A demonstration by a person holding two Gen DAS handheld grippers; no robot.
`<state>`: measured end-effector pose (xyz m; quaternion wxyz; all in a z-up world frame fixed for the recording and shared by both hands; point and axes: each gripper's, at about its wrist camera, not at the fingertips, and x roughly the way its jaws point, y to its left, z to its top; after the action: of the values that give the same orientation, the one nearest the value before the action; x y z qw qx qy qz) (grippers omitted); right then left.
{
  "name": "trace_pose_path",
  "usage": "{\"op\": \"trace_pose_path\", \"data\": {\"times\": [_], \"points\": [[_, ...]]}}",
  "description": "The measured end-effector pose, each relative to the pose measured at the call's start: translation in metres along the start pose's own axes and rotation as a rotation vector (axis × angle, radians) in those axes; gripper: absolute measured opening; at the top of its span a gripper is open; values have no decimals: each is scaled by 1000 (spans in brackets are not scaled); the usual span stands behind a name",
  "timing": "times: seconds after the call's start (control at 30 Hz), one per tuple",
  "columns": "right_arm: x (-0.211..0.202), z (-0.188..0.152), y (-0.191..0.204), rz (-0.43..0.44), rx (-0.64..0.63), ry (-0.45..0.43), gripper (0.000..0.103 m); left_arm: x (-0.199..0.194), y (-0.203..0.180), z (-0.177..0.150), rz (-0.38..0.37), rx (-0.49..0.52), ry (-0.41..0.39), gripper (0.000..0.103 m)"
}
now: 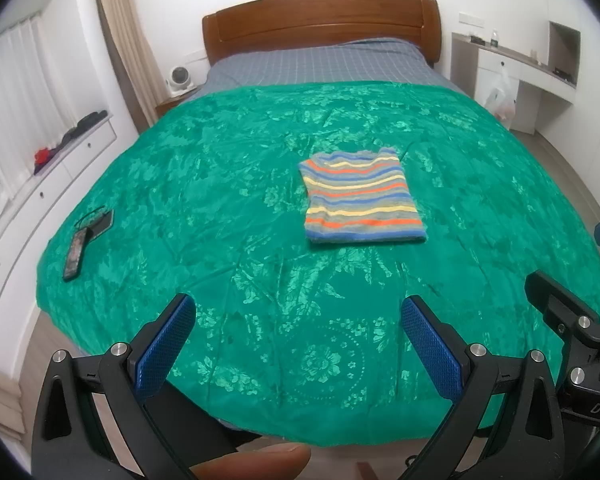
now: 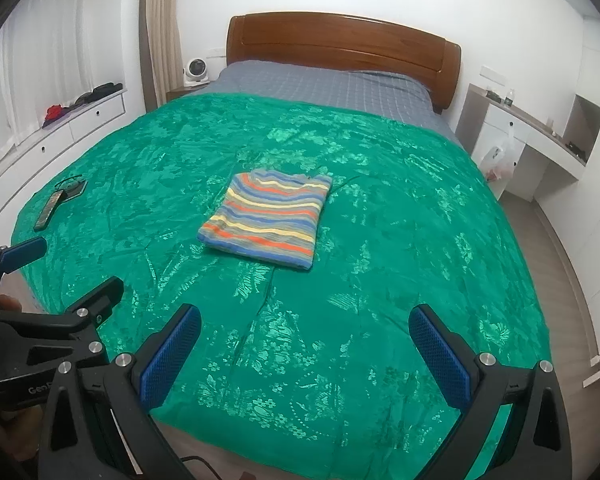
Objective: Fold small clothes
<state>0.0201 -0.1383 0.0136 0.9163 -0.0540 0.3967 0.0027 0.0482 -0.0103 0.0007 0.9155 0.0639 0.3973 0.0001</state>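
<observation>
A small striped garment (image 1: 362, 196), with blue, orange, yellow and grey bands, lies folded into a neat rectangle on the green floral bedspread (image 1: 220, 184). It also shows in the right wrist view (image 2: 268, 218). My left gripper (image 1: 298, 316) is open and empty, held above the foot of the bed, well short of the garment. My right gripper (image 2: 304, 328) is open and empty too, also near the foot of the bed. The right gripper's body shows at the right edge of the left wrist view (image 1: 572, 320), and the left gripper's body at the left edge of the right wrist view (image 2: 40, 312).
A phone (image 1: 74, 254) and a dark wallet with a cord (image 1: 98, 220) lie near the bed's left edge. A wooden headboard (image 1: 320, 20) stands at the far end. White drawers (image 1: 40, 184) run along the left, a desk with a plastic bag (image 1: 502, 96) on the right.
</observation>
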Motion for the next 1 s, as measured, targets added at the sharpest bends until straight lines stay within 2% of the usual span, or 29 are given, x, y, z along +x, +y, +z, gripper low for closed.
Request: {"op": "trace_pose_path", "data": {"times": [1.0], "points": [[-2, 2, -3, -3, 4, -3, 102, -4, -7, 7, -12, 3, -14, 103]]}}
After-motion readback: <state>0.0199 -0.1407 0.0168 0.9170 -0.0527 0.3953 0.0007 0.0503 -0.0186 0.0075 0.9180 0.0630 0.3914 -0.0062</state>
